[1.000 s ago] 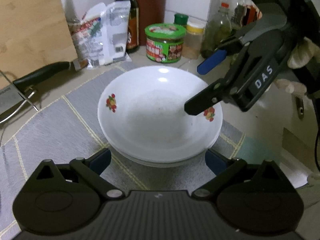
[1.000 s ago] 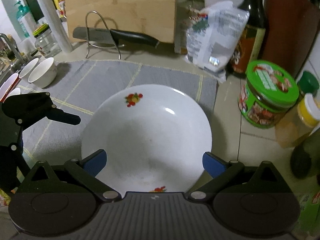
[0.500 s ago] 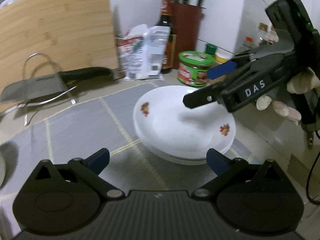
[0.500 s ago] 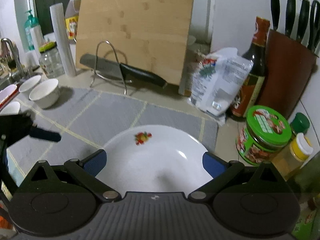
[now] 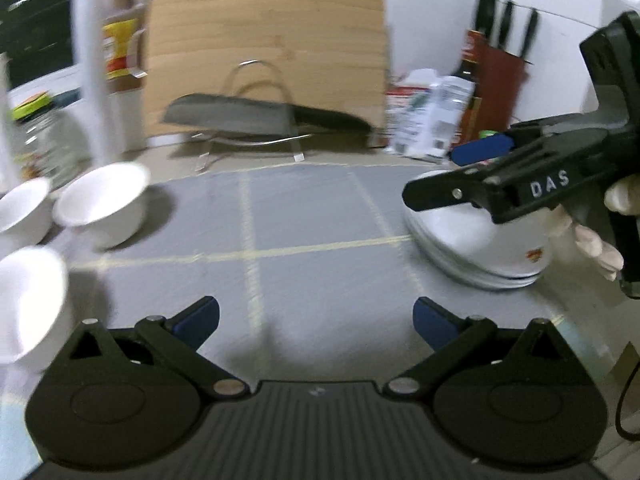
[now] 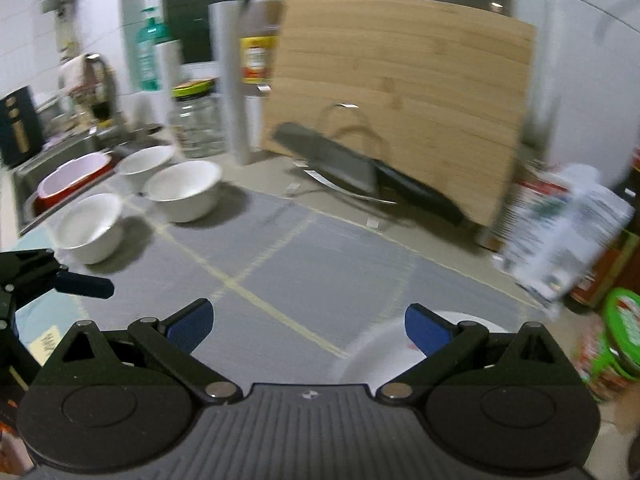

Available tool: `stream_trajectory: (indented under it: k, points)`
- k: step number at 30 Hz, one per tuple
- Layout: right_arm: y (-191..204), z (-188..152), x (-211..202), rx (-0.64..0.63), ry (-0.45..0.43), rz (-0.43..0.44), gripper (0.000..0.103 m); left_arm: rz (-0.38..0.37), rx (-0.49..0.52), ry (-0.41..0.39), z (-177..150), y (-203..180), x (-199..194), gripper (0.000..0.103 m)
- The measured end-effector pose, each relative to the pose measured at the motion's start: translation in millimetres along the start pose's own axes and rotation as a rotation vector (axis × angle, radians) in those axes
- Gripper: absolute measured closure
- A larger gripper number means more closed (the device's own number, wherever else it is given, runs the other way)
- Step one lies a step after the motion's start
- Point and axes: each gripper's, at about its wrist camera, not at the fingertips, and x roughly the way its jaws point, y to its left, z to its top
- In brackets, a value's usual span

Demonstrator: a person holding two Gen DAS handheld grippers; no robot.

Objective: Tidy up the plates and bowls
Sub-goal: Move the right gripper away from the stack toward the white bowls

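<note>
Left hand-held gripper (image 5: 316, 320), nearest the lens in its own view: fingers spread wide, nothing between them, hovering over bare grey mat (image 5: 304, 216). Right hand-held gripper (image 6: 306, 326): likewise spread and empty; in the left view it hangs above the plates (image 5: 476, 248), its gloved hand (image 5: 592, 236) behind.

Plates: a nested white stack on the mat's right side, the top one marked with a small fruit print. Stacking appears finished there, which would explain why both tools are free.

Bowls (image 6: 182, 190): three white ones, upright and separate, grouped at the mat's left edge near the sink; a fourth, red-rimmed dish lies beyond them. Judged from this layout, they are the remaining items, and both cameras face toward them. Nesting one inside another looks like the next step; their thin rims suit a pinch on one wall.

Far zone: a cleaver (image 5: 256, 118) resting across a wire rack, a bamboo board (image 6: 400, 92) leaning on the wall, bottles and a jar at the desk's back, well apart from the work area.
</note>
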Motion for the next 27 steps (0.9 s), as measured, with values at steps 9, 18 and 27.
stream_trajectory:
  k: [9,18,27]
  points:
    - [86,11,45,-0.073,0.061,0.068,0.0,0.072,-0.038,0.025,-32,76,-38,0.001]
    - [168,4,88,-0.137,0.128,0.113,0.0,0.099,-0.047,0.036,-56,148,-65,0.001]
    - [220,0,125,-0.158,0.164,0.149,0.0,0.071,-0.018,0.043,-58,194,-67,0.001]
